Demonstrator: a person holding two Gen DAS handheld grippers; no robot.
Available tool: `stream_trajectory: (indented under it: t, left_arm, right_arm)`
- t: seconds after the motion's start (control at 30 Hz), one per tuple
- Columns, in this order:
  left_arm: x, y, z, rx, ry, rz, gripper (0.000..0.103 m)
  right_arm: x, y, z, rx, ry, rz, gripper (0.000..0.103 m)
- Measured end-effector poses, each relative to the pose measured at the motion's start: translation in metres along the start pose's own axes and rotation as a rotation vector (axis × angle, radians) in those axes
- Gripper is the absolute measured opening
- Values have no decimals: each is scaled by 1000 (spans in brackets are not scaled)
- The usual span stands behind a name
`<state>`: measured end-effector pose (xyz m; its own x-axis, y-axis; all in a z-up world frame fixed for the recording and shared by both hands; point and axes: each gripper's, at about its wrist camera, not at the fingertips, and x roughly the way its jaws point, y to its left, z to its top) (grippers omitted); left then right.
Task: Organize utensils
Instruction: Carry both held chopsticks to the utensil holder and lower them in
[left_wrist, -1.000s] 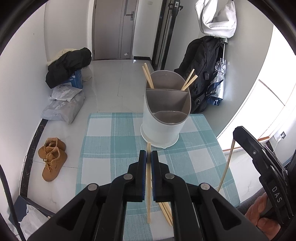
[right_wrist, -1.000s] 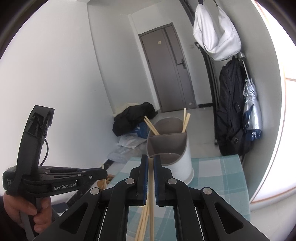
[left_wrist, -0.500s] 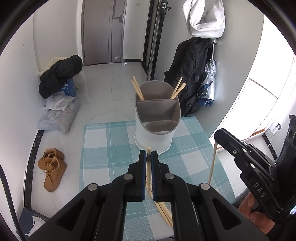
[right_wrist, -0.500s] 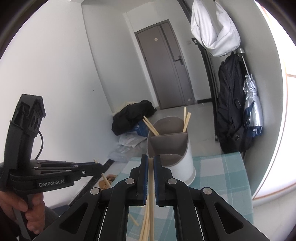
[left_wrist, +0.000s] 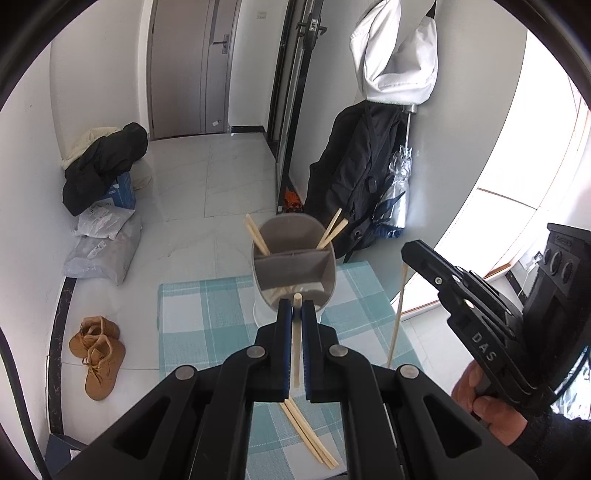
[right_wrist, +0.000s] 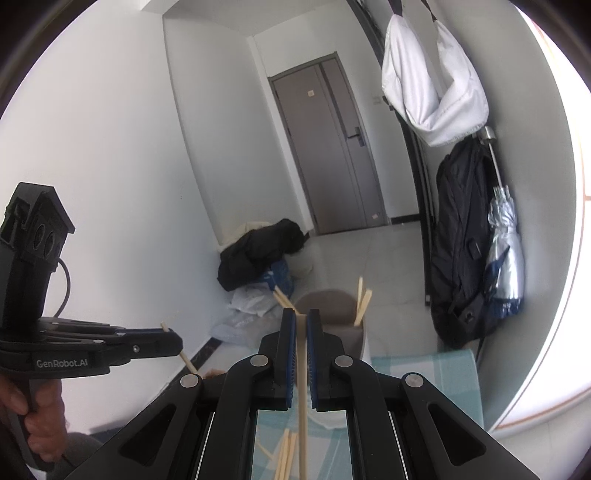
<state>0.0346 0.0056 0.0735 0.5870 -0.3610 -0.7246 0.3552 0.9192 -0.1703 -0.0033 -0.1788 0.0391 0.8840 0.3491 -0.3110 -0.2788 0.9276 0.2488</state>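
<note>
A white utensil holder (left_wrist: 325, 291) with grey compartments stands at the far end of the teal checked tablecloth (left_wrist: 199, 317). Several wooden chopsticks (left_wrist: 256, 236) lean in its back compartment. My left gripper (left_wrist: 296, 306) is shut on one chopstick (left_wrist: 295, 350), held in the air in front of the holder. My right gripper (right_wrist: 301, 314) is shut on another chopstick (right_wrist: 303, 406), which hangs down nearly upright. In the left wrist view the right gripper (left_wrist: 406, 253) is at the right, beyond the cloth's edge. In the right wrist view the left gripper (right_wrist: 177, 343) is at the left. Loose chopsticks (left_wrist: 308, 432) lie on the cloth below.
A black backpack (left_wrist: 354, 184), a folded umbrella (left_wrist: 397, 199) and a white bag (left_wrist: 395, 62) hang on the wall behind the holder. Brown boots (left_wrist: 98, 354), parcels (left_wrist: 103, 243) and a dark jacket (left_wrist: 103, 166) lie on the floor at the left.
Both grippers have risen, each with its chopstick lifted off the table. The holder and the cloth now look lower and farther away in both views.
</note>
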Motion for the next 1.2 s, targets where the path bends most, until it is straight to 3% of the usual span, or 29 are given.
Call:
stream_trajectory:
  t: [0.5,0.73,1.2]
  left_arm:
    - [-13,11,87,-10,-27,-41,1]
    - [-5,17,118,12,-42,-24,1]
    - [49,38,141,10,-15,-50,1]
  right_arm:
    - [59,-9,82,23,-148,-3,5]
    - [103,-37,97,157,-157,-39,5]
    - [149,-56,104,191,-233,-130,5]
